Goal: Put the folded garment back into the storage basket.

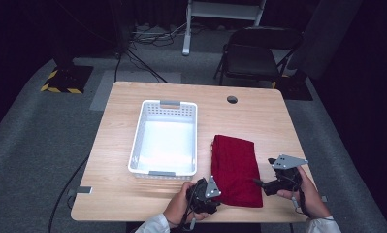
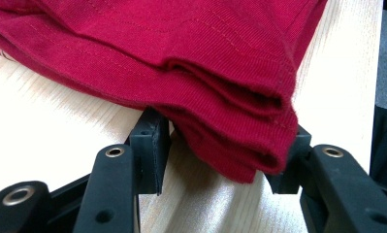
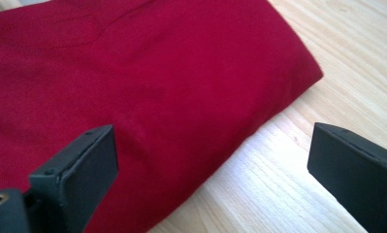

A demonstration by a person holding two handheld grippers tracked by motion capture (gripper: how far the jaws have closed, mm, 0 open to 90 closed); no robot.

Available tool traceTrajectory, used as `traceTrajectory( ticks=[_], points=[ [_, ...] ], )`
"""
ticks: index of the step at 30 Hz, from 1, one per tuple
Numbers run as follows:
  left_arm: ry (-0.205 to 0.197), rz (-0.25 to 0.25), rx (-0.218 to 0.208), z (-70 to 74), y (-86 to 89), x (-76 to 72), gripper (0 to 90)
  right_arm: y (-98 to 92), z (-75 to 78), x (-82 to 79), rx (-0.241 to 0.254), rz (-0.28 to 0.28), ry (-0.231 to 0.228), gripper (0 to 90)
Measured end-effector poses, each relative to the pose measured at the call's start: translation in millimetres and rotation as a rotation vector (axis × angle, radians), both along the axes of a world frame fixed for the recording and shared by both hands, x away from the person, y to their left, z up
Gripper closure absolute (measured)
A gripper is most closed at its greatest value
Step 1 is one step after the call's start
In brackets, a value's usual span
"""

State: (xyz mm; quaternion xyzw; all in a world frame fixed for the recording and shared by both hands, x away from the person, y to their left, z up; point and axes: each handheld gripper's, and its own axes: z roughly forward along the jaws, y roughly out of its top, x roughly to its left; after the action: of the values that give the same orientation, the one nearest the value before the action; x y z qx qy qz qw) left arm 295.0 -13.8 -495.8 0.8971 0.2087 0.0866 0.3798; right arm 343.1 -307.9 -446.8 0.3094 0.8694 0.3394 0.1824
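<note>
A recording studio or lab set-up: black curtains (image 1: 356,73) hang behind a lone wooden table (image 1: 133,204) on grey carpet. Beyond the table stand a folding chair (image 1: 251,58) and a white stand (image 1: 220,14), with cables (image 1: 142,53) and hazard-striped tape (image 1: 60,89) left of it.

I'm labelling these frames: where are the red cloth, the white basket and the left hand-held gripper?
red cloth (image 1: 235,167), high view, top face.
white basket (image 1: 135,149), high view, left wall.
left hand-held gripper (image 2: 220,160), left gripper view, between its fingertips.

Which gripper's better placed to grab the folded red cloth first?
Left. The left gripper already has its open jaws either side of the folded red cloth's near corner. The right gripper is open too, but straddles the cloth's edge from above.
</note>
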Motion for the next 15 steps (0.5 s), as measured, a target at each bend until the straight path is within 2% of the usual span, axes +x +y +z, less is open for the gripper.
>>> traceTrajectory(
  ticks=[11, 15],
  points=[
    [-0.001, -0.001, -0.002, -0.2, 0.1, 0.0, 50.1, 12.4, -16.3, 2.6, -0.034, 0.013, 0.035, 3.9],
    [-0.001, -0.003, -0.002, -0.2, 0.2, 0.2, 50.1, 13.6, -24.4, 3.6, -0.005, 0.007, 0.064, 3.5]
  ],
)
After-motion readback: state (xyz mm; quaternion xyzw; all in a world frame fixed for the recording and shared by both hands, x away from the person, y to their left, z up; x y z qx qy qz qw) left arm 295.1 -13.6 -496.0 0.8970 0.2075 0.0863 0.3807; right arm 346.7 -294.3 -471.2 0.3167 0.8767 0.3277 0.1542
